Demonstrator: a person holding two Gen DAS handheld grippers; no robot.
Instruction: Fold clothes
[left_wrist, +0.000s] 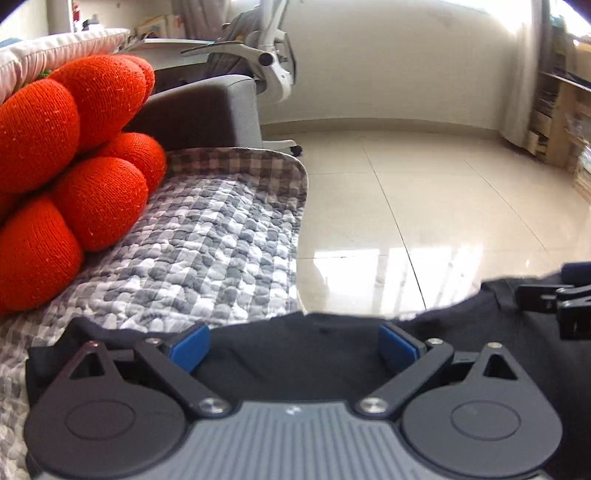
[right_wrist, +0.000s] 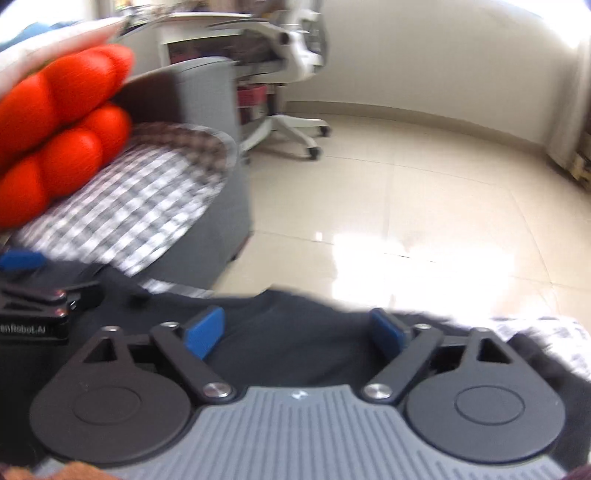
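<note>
A black garment lies spread on the checked quilt at the sofa's front edge. My left gripper hovers just over it, open, its blue pads wide apart and nothing pinched between them. In the right wrist view the same black garment fills the foreground under my right gripper, which is also open with bare cloth showing between its blue pads. The two grippers sit side by side: a black finger of the right one shows at the left view's right edge.
A red knotted cushion leans on the sofa back at left. The grey sofa arm rises behind the quilt, and a white office chair stands beyond it. Glossy tiled floor lies past the sofa edge. Shelves stand at right.
</note>
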